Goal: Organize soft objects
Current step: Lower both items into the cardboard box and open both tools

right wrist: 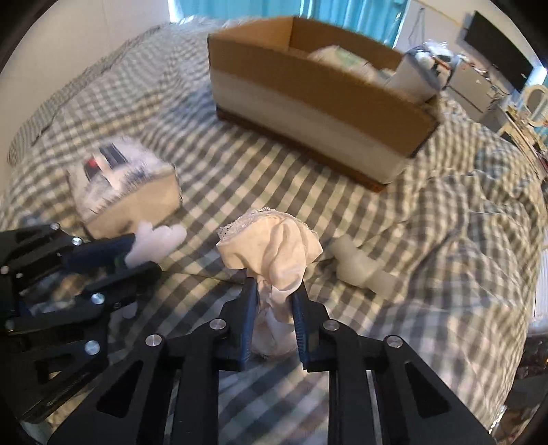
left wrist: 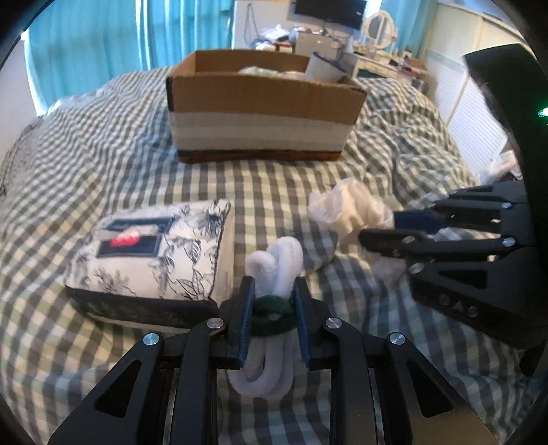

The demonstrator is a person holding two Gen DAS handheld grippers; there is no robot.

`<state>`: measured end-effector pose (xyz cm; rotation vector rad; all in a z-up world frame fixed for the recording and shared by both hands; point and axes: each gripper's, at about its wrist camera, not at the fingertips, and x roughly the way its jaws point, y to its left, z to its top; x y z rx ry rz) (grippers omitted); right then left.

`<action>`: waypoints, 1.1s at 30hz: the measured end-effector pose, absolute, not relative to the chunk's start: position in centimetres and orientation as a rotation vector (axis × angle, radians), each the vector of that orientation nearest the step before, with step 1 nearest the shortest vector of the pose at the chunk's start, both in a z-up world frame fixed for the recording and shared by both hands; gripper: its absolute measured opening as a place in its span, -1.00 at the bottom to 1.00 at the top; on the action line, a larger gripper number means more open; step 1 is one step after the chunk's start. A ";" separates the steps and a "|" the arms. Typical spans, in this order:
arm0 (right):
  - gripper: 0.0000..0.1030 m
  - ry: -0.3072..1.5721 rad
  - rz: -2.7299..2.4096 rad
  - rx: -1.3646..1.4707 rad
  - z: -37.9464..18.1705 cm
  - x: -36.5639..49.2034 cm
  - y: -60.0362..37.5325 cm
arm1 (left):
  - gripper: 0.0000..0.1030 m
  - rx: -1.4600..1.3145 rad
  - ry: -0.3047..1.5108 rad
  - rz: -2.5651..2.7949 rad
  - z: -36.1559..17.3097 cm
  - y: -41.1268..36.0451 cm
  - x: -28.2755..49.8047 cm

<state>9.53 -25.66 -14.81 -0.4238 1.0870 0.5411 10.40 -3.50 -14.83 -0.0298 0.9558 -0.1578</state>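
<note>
My left gripper (left wrist: 274, 291) is shut on a white fuzzy bundle tied with a dark green band (left wrist: 274, 267) and holds it above the bed. It also shows at the left of the right wrist view (right wrist: 150, 244). My right gripper (right wrist: 274, 287) is shut on a cream cloth with a lace edge (right wrist: 274, 246). The same cloth (left wrist: 356, 208) shows in the left wrist view at the right gripper's tips (left wrist: 380, 227). A cardboard box (left wrist: 263, 102) (right wrist: 308, 92) with soft items inside stands further back on the bed.
A floral tissue pack (left wrist: 154, 253) (right wrist: 123, 185) lies left on the checked bedspread (left wrist: 102, 137). A white soft item (right wrist: 363, 263) lies right of the cloth. Blue curtains, a cluttered desk and a mirror (left wrist: 378, 27) stand behind the bed.
</note>
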 end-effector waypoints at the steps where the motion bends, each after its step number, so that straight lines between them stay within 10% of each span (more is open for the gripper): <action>1: -0.62 1.073 0.533 -0.415 -14.2 9.3 -26.1 | -0.57 -0.035 0.943 -0.163 -14.1 -3.4 10.1; 33: -0.69 0.650 0.485 -0.266 8.1 16.3 -27.3 | -0.57 0.056 0.591 -0.202 3.2 -0.8 21.2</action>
